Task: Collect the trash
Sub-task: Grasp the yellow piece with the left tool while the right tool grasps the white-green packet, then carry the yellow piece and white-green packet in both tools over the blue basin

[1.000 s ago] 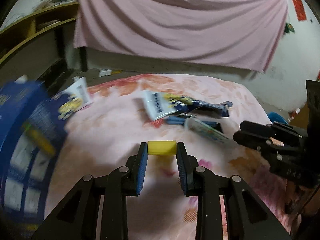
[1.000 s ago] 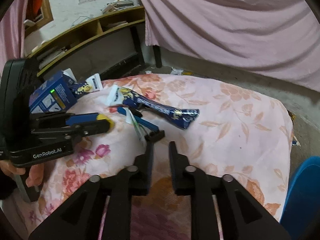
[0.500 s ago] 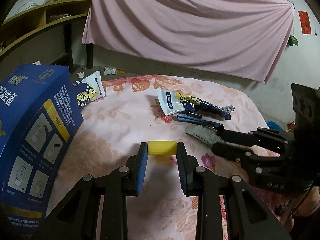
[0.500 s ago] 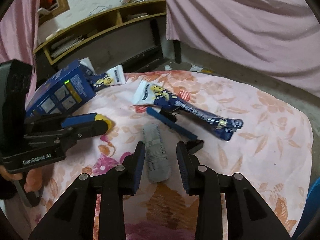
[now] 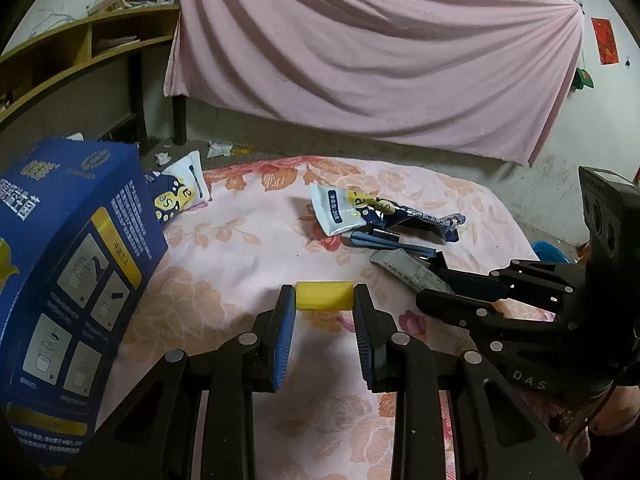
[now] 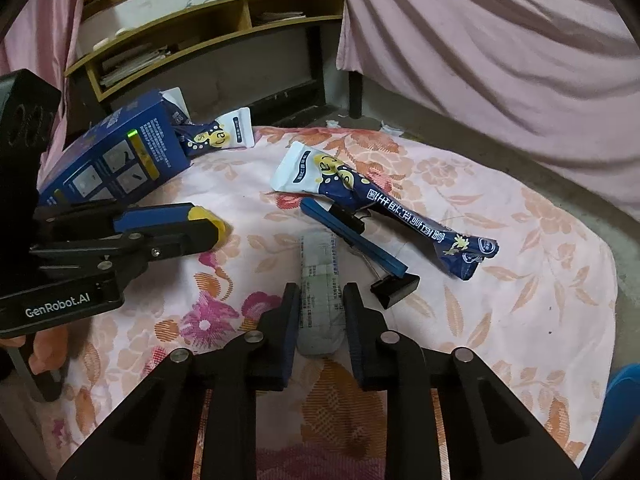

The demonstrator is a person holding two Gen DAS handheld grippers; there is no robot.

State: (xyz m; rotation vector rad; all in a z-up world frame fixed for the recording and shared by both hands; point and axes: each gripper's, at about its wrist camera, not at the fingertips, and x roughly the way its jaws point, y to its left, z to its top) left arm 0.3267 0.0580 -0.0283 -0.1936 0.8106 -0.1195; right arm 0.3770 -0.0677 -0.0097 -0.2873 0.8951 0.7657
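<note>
My left gripper is shut on a yellow block, held just above the floral cloth; it also shows in the right wrist view. My right gripper is open, its jaws on either side of a flat grey packet lying on the cloth. That packet also shows in the left wrist view. A blue-and-white snack wrapper, a blue razor and a second wrapper lie further off.
A blue carton lies at the cloth's left side, also in the right wrist view. A wooden shelf and pink curtain stand behind. A blue bin's rim shows at the right.
My right gripper opened and came down around the grey packet. The left gripper pulled back from the blue carton, still holding the yellow block.
</note>
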